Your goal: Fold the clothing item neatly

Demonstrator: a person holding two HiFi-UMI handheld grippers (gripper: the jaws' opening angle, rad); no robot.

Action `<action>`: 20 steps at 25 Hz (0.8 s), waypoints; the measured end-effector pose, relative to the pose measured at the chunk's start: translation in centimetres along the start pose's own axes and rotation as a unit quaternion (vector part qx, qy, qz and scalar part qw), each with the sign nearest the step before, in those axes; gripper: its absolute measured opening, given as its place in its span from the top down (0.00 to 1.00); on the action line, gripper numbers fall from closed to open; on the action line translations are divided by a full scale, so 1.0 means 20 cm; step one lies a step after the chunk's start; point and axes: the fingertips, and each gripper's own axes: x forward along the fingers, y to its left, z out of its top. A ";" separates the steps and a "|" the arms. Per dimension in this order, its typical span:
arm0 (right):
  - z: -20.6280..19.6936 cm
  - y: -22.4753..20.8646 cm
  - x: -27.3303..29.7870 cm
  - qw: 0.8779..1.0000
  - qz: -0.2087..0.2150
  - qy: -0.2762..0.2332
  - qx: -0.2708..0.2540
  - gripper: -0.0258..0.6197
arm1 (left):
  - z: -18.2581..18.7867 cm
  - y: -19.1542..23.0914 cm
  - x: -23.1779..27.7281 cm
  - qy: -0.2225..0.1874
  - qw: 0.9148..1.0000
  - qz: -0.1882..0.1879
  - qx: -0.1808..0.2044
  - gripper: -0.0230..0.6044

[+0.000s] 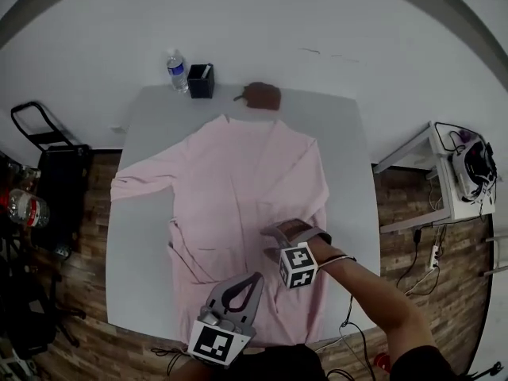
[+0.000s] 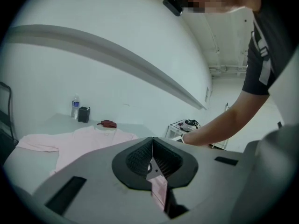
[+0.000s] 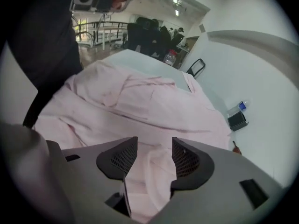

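A pale pink long-sleeved garment (image 1: pixel 238 181) lies spread on the grey table (image 1: pixel 139 252), collar at the far end and one sleeve (image 1: pixel 143 177) stretched out to the left. My left gripper (image 1: pixel 251 281) hovers over the near hem, its jaws shut with a strip of pink cloth (image 2: pixel 160 190) pinched between them. My right gripper (image 1: pixel 283 231) points down at the garment's right side. In the right gripper view that gripper (image 3: pixel 149 157) stands open, and a rumpled fold of the garment (image 3: pixel 154 171) lies loose between its pads. The garment (image 2: pixel 79 141) also shows beyond the left gripper (image 2: pixel 153 160).
At the table's far edge stand a water bottle (image 1: pixel 177 71), a small black container (image 1: pixel 201 81) and a dark red object (image 1: pixel 262 95). A white side table (image 1: pixel 440 185) with gear stands to the right. A black cart (image 1: pixel 48 157) is at the left on the wooden floor.
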 end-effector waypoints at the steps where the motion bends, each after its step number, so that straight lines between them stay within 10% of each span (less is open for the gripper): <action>1: 0.03 0.02 -0.03 1.000 0.004 -0.013 0.022 0.64 | 0.02 0.01 -0.01 -0.006 1.000 -0.002 0.002 0.96; 5: -0.17 -0.13 -0.10 0.974 -0.095 -0.004 0.207 0.64 | 0.06 0.04 -0.07 -0.026 1.000 -0.007 0.004 0.96; 8: -0.42 -0.27 -0.02 0.924 -0.159 0.052 0.345 0.64 | 0.06 0.09 -0.12 -0.029 1.000 -0.005 0.002 0.96; 12: -0.46 -0.34 0.08 0.831 -0.136 0.016 0.538 0.64 | 0.04 0.16 -0.18 -0.027 1.000 0.006 -0.004 0.96; 17: -0.52 -0.43 0.16 0.766 -0.168 0.031 0.620 0.64 | 0.02 0.19 -0.21 -0.024 1.000 0.010 0.000 0.96; 20: -0.57 -0.40 0.20 0.750 -0.163 0.064 0.638 0.66 | 0.02 0.20 -0.21 -0.021 1.000 0.010 0.000 0.96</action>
